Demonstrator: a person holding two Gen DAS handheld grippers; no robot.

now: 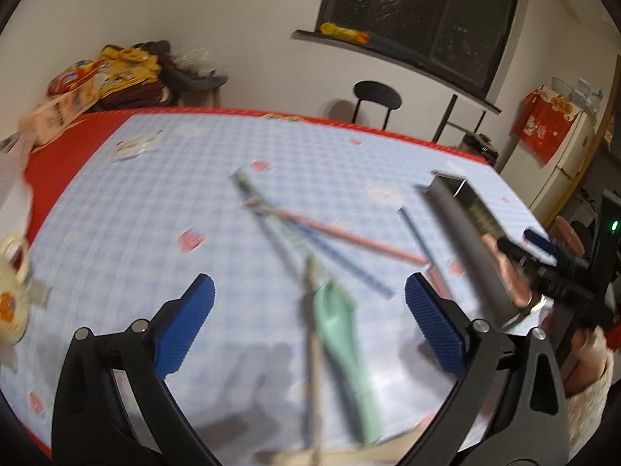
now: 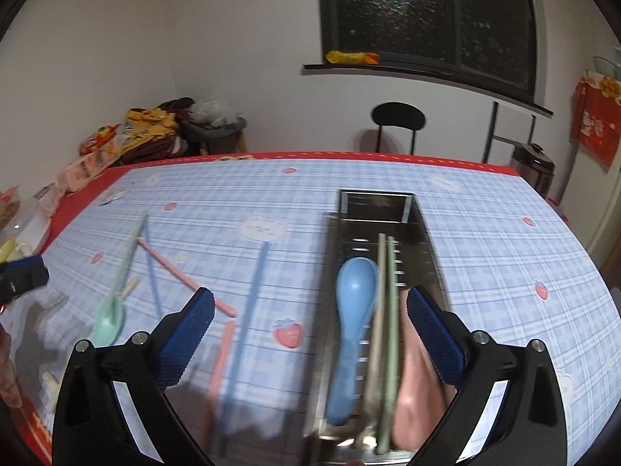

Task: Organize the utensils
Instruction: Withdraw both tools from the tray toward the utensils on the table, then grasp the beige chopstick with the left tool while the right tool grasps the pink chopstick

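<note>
While both grippers hover over the blue checked tablecloth point(image 2: 485, 240), neither holds anything. The right gripper point(image 2: 310, 310) has its jaws spread wide above the near end of a long metal tray point(image 2: 421, 229), nothing between the pads. Inside the tray lie a blue spoon point(image 2: 355, 303), a pair of pale chopsticks point(image 2: 388, 291) beside it, and a pink spoon point(image 2: 417, 380) against the right wall.

The left gripper point(image 1: 310, 299) is also wide open, over the loose pieces left of the tray. Below it lies a green spoon point(image 1: 341, 334), touching a beige stick point(image 1: 314, 349). Farther out, a pink chopstick point(image 1: 349, 237), a blue chopstick point(image 1: 349, 268) and a green chopstick point(image 1: 252, 190) cross one another on the cloth. Another blue chopstick point(image 2: 252, 295) and a second pink one point(image 2: 223, 349) lie between that heap and the tray.
</note>
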